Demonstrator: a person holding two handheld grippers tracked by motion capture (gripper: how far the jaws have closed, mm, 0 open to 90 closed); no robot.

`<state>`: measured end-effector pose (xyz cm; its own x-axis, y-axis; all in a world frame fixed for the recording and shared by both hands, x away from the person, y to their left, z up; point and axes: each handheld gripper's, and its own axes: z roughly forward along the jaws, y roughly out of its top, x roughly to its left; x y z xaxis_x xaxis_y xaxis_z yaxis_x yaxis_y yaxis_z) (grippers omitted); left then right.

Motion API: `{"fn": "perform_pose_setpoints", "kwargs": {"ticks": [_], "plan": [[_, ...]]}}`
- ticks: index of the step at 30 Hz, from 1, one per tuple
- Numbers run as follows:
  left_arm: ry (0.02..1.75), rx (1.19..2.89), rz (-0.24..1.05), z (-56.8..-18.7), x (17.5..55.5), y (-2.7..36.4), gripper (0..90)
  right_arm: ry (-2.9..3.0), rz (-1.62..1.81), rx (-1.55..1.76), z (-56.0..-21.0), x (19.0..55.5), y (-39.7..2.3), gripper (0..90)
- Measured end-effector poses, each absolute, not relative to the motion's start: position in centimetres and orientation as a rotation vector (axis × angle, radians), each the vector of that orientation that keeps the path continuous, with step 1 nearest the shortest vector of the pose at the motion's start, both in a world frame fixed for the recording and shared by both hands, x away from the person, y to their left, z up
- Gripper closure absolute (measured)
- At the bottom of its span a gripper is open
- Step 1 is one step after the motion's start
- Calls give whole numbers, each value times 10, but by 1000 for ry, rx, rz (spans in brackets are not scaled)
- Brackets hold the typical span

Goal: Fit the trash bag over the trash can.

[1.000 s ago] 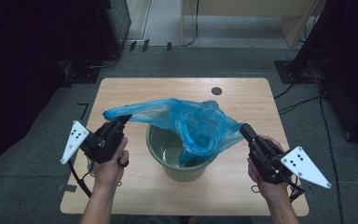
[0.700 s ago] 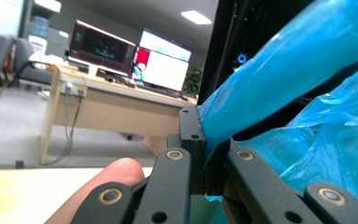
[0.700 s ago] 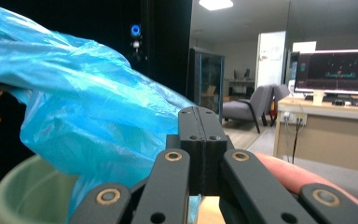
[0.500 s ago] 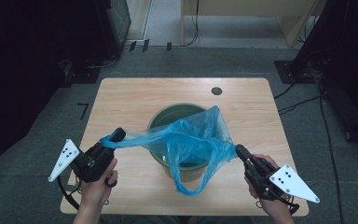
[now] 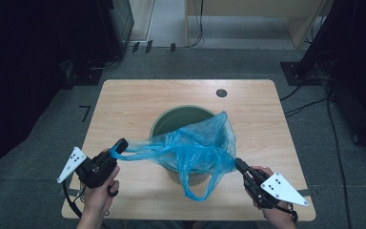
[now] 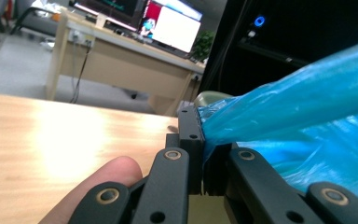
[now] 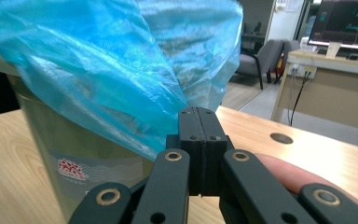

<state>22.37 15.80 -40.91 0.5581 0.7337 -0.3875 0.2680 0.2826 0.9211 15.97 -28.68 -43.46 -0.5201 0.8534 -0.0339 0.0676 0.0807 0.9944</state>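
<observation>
A thin blue plastic bag is stretched across the near rim of a green bin on the wooden table. My left gripper is shut on the bag's left edge; in the left gripper view the blue film runs out from between its closed jaws. My right gripper is shut on the bag's right edge, and in the right gripper view the bag drapes over the bin's wall. A loop of the bag hangs in front of the bin. Both grippers sit low, near the table's front.
A dark round grommet hole lies at the table's far right. Dark equipment stands left and right of the table on the carpeted floor. A desk with monitors stands beyond the table's far edge.
Both grippers have dropped and come toward the table's front edge, pulling the bag down from above the bin to its near rim. The bin's far opening is now uncovered.
</observation>
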Motion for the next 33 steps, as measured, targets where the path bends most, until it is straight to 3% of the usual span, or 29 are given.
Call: {"fn": "perform_pose_setpoints", "kwargs": {"ticks": [12,24,33], "plan": [[1019,1327,409,-426,230,149,884,1733,1452,945,-445,173,-268,900],[1134,1319,530,-432,248,141,895,1680,1421,1052,-449,209,-261,900],[1087,1349,520,-452,245,142,897,1674,1386,1047,-460,208,-260,900]]}}
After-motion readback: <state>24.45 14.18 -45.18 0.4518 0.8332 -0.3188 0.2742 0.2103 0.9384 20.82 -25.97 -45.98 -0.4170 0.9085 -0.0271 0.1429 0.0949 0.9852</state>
